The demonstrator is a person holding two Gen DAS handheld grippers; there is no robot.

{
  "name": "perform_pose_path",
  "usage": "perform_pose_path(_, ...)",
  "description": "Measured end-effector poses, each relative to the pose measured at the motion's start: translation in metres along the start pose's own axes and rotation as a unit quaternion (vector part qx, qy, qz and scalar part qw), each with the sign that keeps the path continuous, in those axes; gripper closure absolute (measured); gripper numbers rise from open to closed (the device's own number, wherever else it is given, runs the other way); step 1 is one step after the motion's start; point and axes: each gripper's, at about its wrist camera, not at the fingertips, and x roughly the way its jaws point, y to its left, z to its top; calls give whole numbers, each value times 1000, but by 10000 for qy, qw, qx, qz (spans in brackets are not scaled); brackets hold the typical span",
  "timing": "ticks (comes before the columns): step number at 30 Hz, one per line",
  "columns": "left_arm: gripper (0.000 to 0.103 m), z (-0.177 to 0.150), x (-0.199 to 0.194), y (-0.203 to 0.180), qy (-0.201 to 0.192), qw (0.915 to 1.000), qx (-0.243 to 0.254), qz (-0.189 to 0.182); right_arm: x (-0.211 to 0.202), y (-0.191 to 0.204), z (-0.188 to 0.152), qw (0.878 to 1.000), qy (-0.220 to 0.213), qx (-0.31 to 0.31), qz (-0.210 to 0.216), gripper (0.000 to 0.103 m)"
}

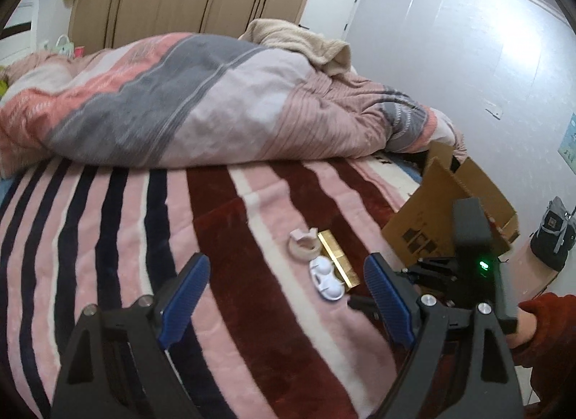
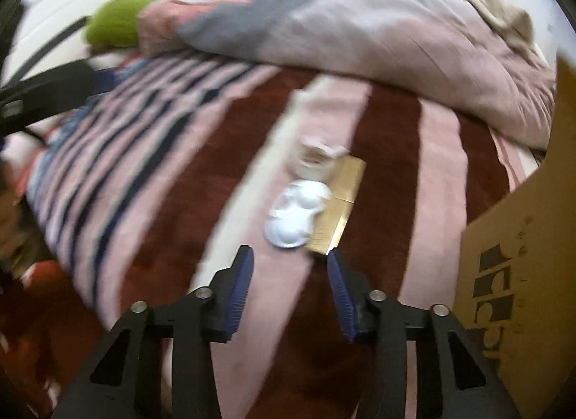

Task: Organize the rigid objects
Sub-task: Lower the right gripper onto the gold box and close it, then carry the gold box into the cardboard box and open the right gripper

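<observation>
Three small rigid items lie grouped on the bed's striped blanket (image 1: 252, 239), approx. mid-bed, near an open cardboard box (image 1: 442, 210) at the right edge.

1. Gold box (image 1: 338, 257): slim rectangular bar, glossy metallic finish, sharp edges. Long axis runs diagonally, from far-left to near-right in the left wrist view; the near end points toward the right gripper (image 2: 291, 257).
2. White case (image 1: 327, 278): smooth moulded plastic, two rounded lobes, lying alongside the gold box and touching it on the left. Long axis approx. parallel to the bar.
3. Tape ring (image 1: 304, 243): pale, short cylinder w/ hollow centre, lying flat just beyond the white case, beside the far end of the bar. A pinkish tab sits on its rim.

Blanket: soft plush, w/ maroon, pink, cream and navy stripes. A crumpled quilt (image 1: 201, 102) lies behind. Box: plain corrugated board, flaps up, black print on the side.

Left gripper (image 1: 288, 296): jaws spread wide, nothing between, above the blanket. Right gripper: jaws spread, empty, tips just short of the bar's near end. Pads are blue, ribbed. Right wrist view is motion-blurred.
</observation>
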Motion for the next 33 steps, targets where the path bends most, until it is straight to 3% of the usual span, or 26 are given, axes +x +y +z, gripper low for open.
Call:
perform_pose_path(4, 17, -3, 2, 4, 19, 10000, 10, 72, 22, -14, 6, 9993, 1, 186, -309, 67)
perform_pose_path(7, 17, -4, 2, 7, 16, 10000, -33, 53, 28, -17, 10, 9979, -4, 71, -639, 75)
perform_pose_path(13, 17, -5, 4, 8, 39, 10000, -78, 36, 32, -21, 10, 9976, 81, 101, -681, 76)
perform_pose_path(14, 17, -4, 4, 7, 45, 10000, -84, 22, 33, -20, 10, 9976, 63, 72, -691, 78)
perform_pose_path(15, 17, -4, 5, 7, 66, 9999, -97, -8, 36, -20, 12, 9977, 45, 33, -682, 88)
perform_pose_path(18, 17, -3, 7, 5, 105, 9999, -101, -61, 36, -21, 15, 9973, -56, 52, -730, 90)
perform_pose_path(23, 17, 1, 7, -4, 108, 9993, -124, -341, -1, -11, 11, 9980, -416, 61, -465, 90)
perform_pose_path(31, 18, 22, -7, -39, -5, 9955, 63, -942, -77, 29, 13, 9930, -1009, -430, 440, 90)
perform_pose_path(33, 31, 31, -13, -51, -84, 9929, 116, -1179, -98, 33, 14, 9899, -1181, -514, 594, 90)
